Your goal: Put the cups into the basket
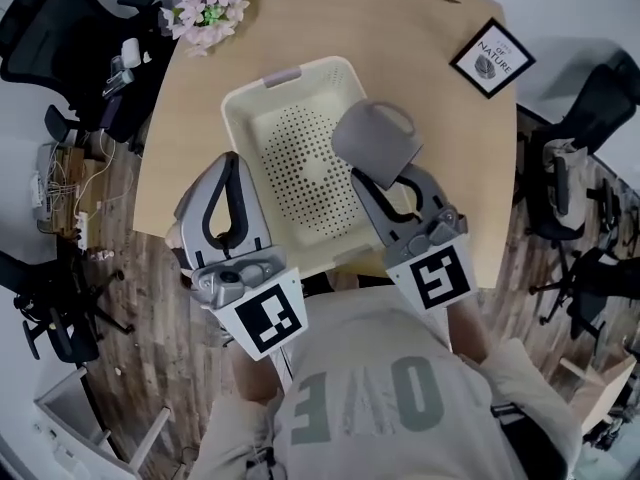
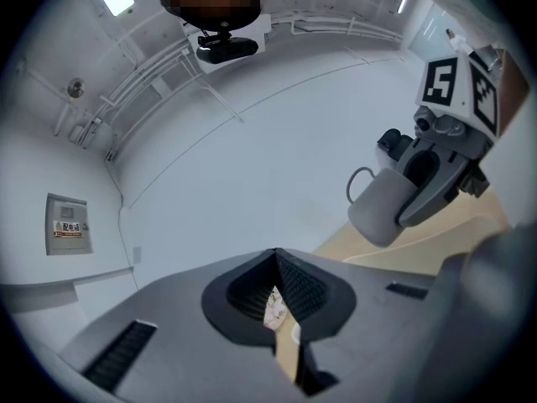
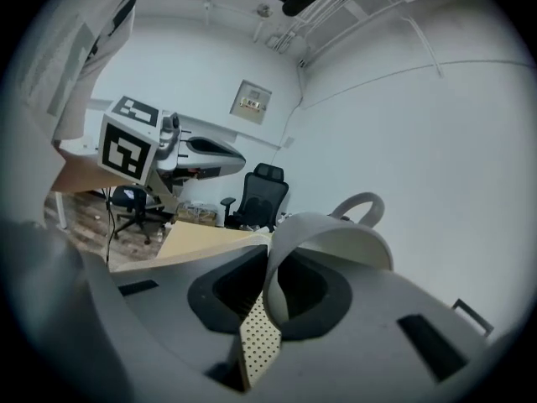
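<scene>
Status: first cup in transit, none deposited.

- Right gripper (image 1: pixel 388 183): jaws clamped on the wall of the grey cup (image 1: pixel 375 138), one finger inside the rim and one outside. The cup juts out past the fingertips, with its handle on the side away from them.
- Basket (image 1: pixel 300 158): lies below and just beyond the right fingertips. In the right gripper view, its perforated floor shows through the gap under the fingers. The cup hangs over the basket's right part, off the floor and not touching it as far as I can tell.
- Basket interior: empty where visible.
- Left gripper (image 1: pixel 230 168): jaws closed together with nothing between them. It sits beside the basket's left wall.
- Table (image 1: pixel 400 28): no other cup appears on it in any view.

Judgement: the grasp and lift look done. What remains is to lower the cup and release it. I cannot tell whether more cups are waiting.
</scene>
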